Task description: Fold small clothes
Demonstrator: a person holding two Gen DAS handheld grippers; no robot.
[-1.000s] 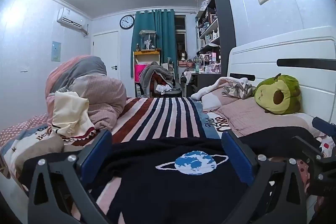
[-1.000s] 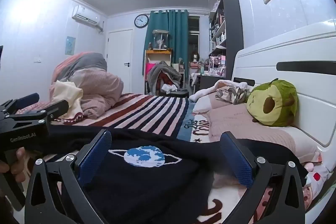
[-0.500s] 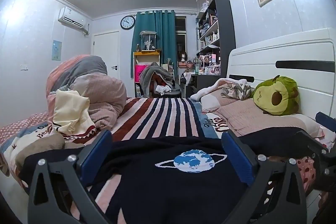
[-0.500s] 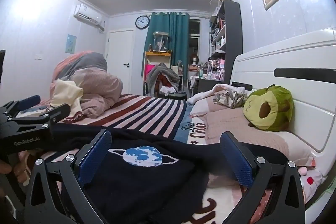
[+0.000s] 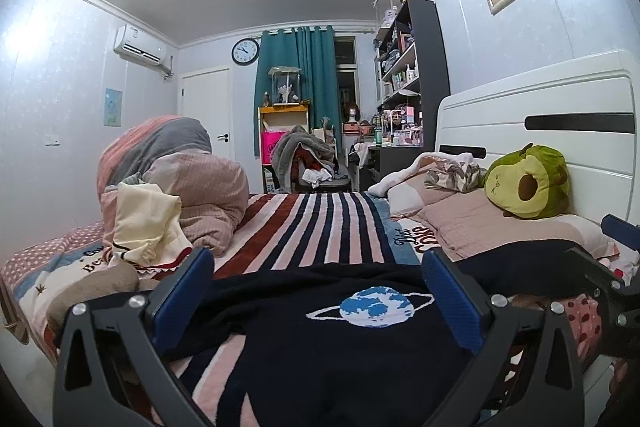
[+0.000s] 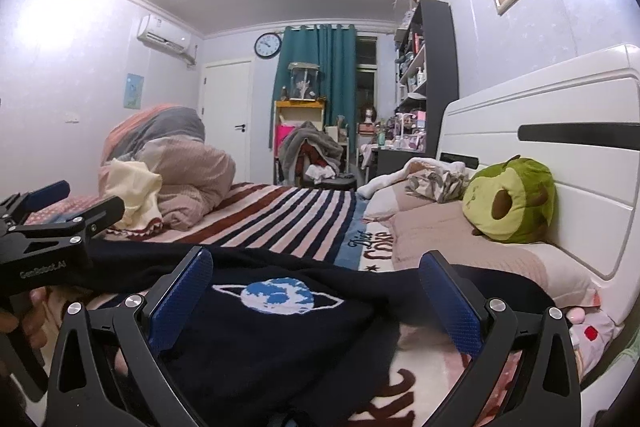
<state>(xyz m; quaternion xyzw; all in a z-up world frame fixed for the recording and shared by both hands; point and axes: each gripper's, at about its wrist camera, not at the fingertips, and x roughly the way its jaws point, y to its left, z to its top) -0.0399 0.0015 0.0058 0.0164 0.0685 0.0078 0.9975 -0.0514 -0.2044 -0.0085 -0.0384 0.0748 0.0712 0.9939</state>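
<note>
Sweater [image 5: 328, 343], dark navy with a blue ringed planet [image 5: 376, 307] knitted on its front, lies spread flat across the near end of the bed [image 5: 320, 227], on the striped cover, with one dark sleeve [image 5: 532, 263] reaching right toward the pink pillow [image 5: 480, 227]. Your left gripper [image 5: 316, 295] hovers over the near left part of the garment, jaws spread wide and holding nothing; your right gripper [image 6: 316, 295] hangs over the near right part, jaws likewise wide apart and empty. In the right wrist view the left gripper shows at the left edge, held in your hand [image 6: 28, 311], low above the far left sleeve area. Judging by this, you are at the start of the fold: the piece is laid out and no crease is made yet. The next move calls for lowering each gripper onto an edge, most likely a sleeve or side hem, closing on a single layer of knit, then carrying it inward over the planet. Take care to bite the sweater alone and not the cover beneath. The cream garment [image 5: 144, 227] on the rumpled duvet [image 5: 200, 187] far left waits its turn.
</note>
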